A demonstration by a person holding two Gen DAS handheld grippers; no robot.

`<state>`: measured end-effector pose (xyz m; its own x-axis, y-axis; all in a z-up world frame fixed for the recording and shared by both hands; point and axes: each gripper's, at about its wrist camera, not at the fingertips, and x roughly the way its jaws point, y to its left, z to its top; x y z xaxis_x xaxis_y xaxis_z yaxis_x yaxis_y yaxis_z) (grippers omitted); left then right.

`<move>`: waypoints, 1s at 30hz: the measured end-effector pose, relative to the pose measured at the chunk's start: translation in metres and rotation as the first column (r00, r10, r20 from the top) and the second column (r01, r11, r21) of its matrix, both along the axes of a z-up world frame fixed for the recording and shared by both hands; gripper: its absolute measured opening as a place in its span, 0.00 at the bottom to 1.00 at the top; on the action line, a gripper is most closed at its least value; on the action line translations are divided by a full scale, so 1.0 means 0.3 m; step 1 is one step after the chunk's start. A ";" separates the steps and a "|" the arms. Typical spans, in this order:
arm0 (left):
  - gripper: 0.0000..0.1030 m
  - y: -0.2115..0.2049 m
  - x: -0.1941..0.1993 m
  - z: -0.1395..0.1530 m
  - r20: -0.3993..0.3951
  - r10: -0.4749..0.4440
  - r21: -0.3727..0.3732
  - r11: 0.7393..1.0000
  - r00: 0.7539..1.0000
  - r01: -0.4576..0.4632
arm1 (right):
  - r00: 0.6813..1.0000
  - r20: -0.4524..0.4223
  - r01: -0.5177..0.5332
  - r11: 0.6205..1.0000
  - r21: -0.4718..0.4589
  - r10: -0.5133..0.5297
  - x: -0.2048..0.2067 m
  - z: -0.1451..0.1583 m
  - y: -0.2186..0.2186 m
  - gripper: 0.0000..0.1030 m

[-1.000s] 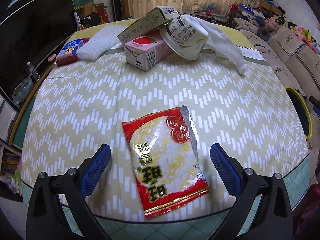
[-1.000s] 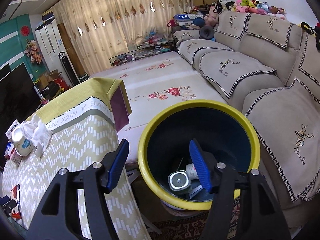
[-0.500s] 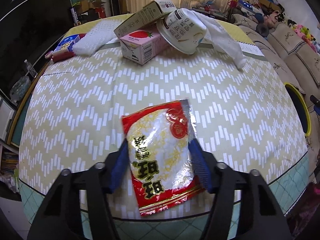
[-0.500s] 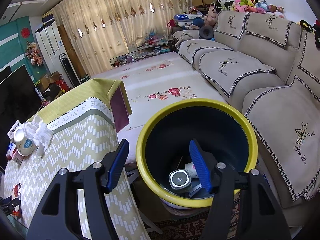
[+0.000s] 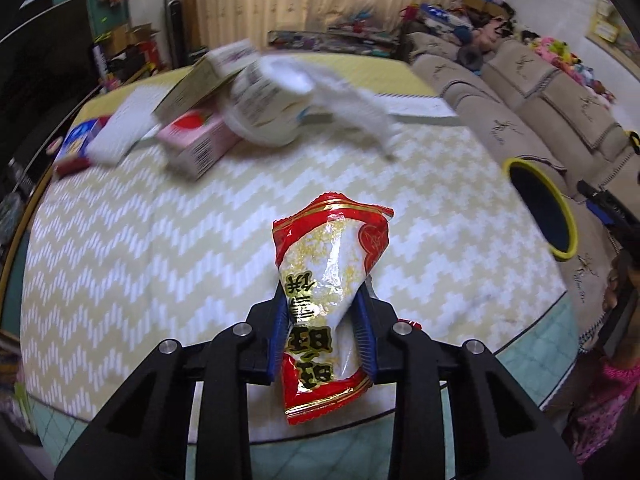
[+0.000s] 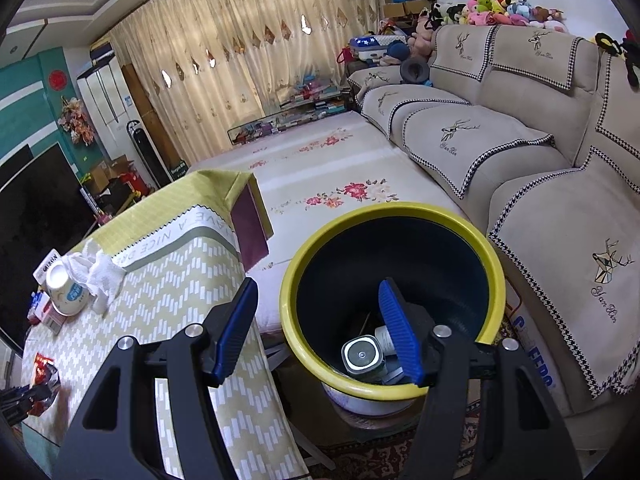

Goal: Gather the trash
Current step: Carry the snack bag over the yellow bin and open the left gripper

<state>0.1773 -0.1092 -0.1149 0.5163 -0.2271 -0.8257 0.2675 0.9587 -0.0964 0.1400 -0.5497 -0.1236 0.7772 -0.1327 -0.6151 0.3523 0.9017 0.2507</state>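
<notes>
My left gripper [image 5: 322, 300] has its blue pads pressing both sides of a red and white snack wrapper [image 5: 332, 264], and the jaws are still closing. The wrapper is crumpled and stands up off the yellow zigzag tablecloth [image 5: 140, 240]. More trash lies at the table's far end: a pink carton [image 5: 200, 140], a beige box [image 5: 200, 76], a paper bowl [image 5: 264, 108] and a white tissue [image 5: 352, 96]. My right gripper [image 6: 318, 286] is open and empty, just above the near rim of a yellow-rimmed bin [image 6: 384, 210]. Trash [image 6: 362, 356] lies at the bin's bottom.
The bin [image 5: 568, 216] stands on the floor off the table's right edge, between table and beige sofa [image 6: 520, 160]. A pale floral mat [image 6: 340, 168] covers the floor beyond. A dark TV [image 6: 36, 208] is on the left. A person's sleeve [image 5: 600, 412] shows at the lower right.
The left jaws closed from wide open onto the flat wrapper, squeezed it narrow and lifted it off the cloth. The right gripper stayed open over the bin, shifting only slightly.
</notes>
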 end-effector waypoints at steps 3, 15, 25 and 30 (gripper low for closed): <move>0.29 -0.078 0.027 0.027 0.015 -0.055 -0.021 0.998 0.998 0.055 | 1.000 0.004 0.007 1.000 0.012 -0.007 -0.022 -0.003 -0.015 0.58; 0.29 -0.621 0.134 0.118 0.080 -0.387 -0.041 0.919 0.919 0.391 | 0.991 -0.014 0.132 0.991 -0.006 -0.132 -0.152 -0.013 -0.133 0.59; 0.34 -1.134 0.215 0.047 -0.016 -0.602 -0.069 0.797 0.799 0.599 | 0.975 -0.042 0.217 0.976 0.017 -0.216 -0.235 -0.069 -0.251 0.61; 0.44 -1.316 0.267 -0.035 -0.066 -0.613 -0.074 0.790 0.787 0.609 | 0.966 -0.052 0.254 0.967 0.028 -0.253 -0.281 -0.093 -0.301 0.63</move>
